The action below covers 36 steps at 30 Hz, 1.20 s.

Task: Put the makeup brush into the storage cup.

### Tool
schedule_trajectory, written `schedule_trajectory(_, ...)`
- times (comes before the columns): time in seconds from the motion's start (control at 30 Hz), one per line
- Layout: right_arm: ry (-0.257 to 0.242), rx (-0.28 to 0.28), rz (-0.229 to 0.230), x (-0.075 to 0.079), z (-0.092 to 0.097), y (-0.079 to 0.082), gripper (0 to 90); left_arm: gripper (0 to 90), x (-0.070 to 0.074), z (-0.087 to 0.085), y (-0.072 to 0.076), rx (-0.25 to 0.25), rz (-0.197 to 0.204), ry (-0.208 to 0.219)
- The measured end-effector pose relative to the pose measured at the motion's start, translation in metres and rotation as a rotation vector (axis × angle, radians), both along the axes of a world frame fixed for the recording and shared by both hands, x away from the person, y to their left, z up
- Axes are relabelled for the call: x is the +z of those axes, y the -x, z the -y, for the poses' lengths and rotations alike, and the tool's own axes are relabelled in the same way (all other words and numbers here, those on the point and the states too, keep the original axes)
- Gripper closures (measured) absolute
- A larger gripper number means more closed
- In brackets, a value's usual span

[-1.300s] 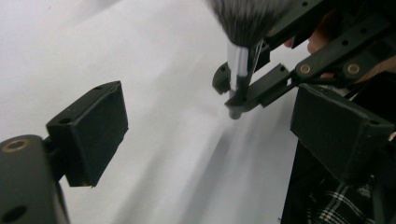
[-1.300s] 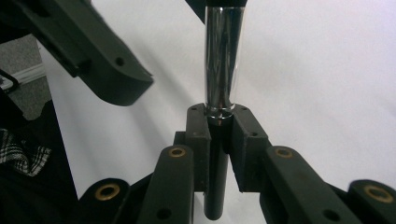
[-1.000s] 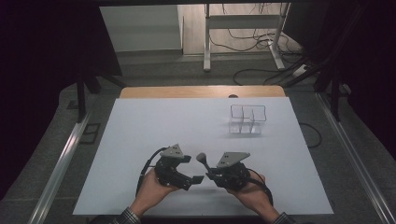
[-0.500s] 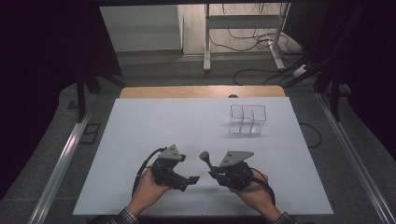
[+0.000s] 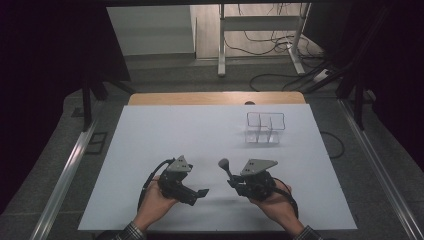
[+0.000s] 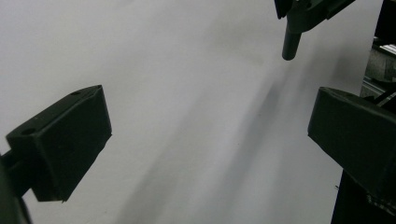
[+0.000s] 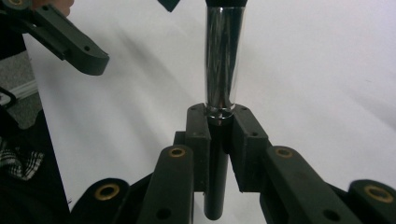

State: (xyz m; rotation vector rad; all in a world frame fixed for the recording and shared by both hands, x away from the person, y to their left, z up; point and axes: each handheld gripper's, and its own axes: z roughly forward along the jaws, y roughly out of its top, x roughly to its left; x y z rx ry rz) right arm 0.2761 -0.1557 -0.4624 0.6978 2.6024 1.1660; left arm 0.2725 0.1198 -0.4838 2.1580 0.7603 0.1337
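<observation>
Clamping a dark, shiny-shafted tool (image 7: 222,60), the right gripper (image 5: 239,179) should probably steady it while the left gripper (image 5: 197,192), jaws spread empty, closes squarely around it.

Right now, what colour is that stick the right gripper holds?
The stick is shiny silver above a black lower end; the right gripper view shows it best.

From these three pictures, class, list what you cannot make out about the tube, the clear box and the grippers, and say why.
- Tube: its far end is cut off by the top edge of the right gripper view; in the high view it is too small to identify.
- Clear box: too small and see-through in the high view to tell its contents.
- Left gripper: its body lies below the frame in its own view.
- Right gripper: its pads hide the tube's gripped part.
</observation>
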Motion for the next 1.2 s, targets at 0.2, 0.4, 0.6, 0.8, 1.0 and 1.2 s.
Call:
schedule_trajectory(0.2, -0.020, -0.021, 0.001, 0.002, 0.005, -0.003, 78.7, 0.0, 0.000, -0.005, 0.001, 0.019, 0.003, -0.001)
schedule_trajectory(0.4, -0.024, -0.038, 0.007, 0.003, 0.009, -0.005, 78.7, 0.0, -0.001, -0.009, 0.001, 0.026, -0.007, 0.008)
schedule_trajectory(0.6, -0.029, -0.051, 0.012, 0.004, 0.013, -0.006, 78.7, 0.0, -0.001, -0.013, 0.003, 0.033, -0.008, 0.007)
schedule_trajectory(0.8, -0.035, -0.064, 0.021, 0.006, 0.017, -0.008, 78.7, 0.6, -0.001, -0.019, 0.005, 0.016, 0.002, 0.015)
schedule_trajectory(1.0, -0.045, -0.076, 0.029, 0.008, 0.023, -0.009, 78.7, 1.4, -0.004, -0.023, 0.004, 0.013, 0.004, -0.003)
schedule_trajectory(1.2, -0.052, -0.088, 0.030, 0.009, 0.027, -0.011, 78.8, 0.4, -0.006, -0.027, 0.003, 0.006, -0.002, 0.008)
